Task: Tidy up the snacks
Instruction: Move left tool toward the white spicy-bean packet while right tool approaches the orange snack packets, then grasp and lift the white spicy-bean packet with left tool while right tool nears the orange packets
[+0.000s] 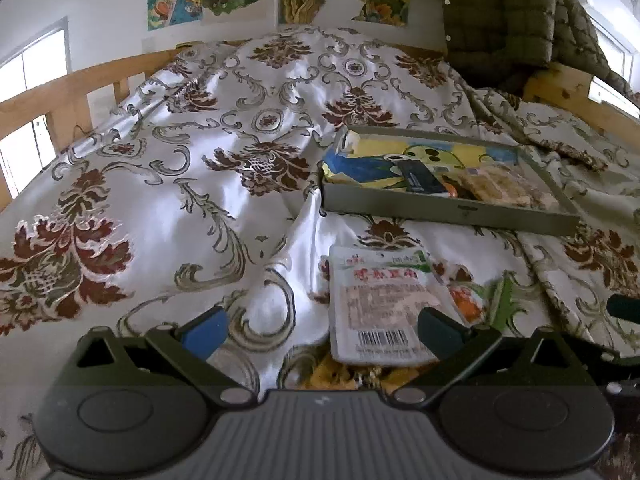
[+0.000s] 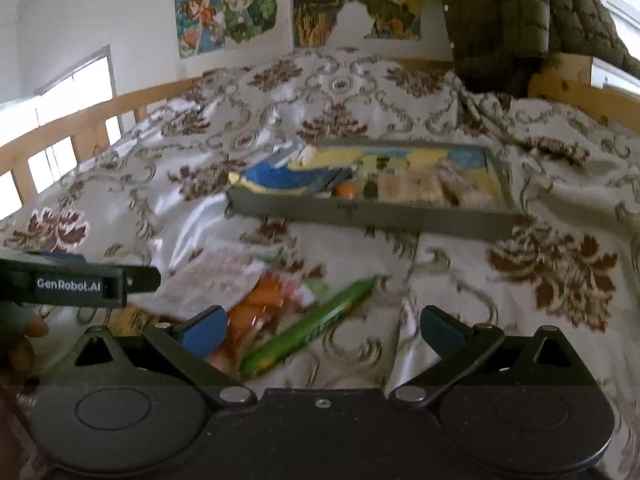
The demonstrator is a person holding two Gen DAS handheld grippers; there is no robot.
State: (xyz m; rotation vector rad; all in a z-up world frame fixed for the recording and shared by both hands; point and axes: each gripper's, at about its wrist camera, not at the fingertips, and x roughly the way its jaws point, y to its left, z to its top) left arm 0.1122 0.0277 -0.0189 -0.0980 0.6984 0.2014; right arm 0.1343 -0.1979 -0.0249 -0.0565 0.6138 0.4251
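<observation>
In the left wrist view the left hand-held gripper [image 1: 322, 330] stands wide apart and empty over a flat white snack packet [image 1: 378, 306] lying on the bed [image 1: 168, 168] just short of the grey tray [image 1: 448, 210]; closing there could pinch the loose, slippery bedspread with the thin packet. In the right wrist view the right hand-held gripper [image 2: 322, 330], also apart and empty, hovers by a green stick-shaped snack [image 2: 310, 326] and an orange bag [image 2: 256, 316], blurred, which it might nudge aside.
</observation>
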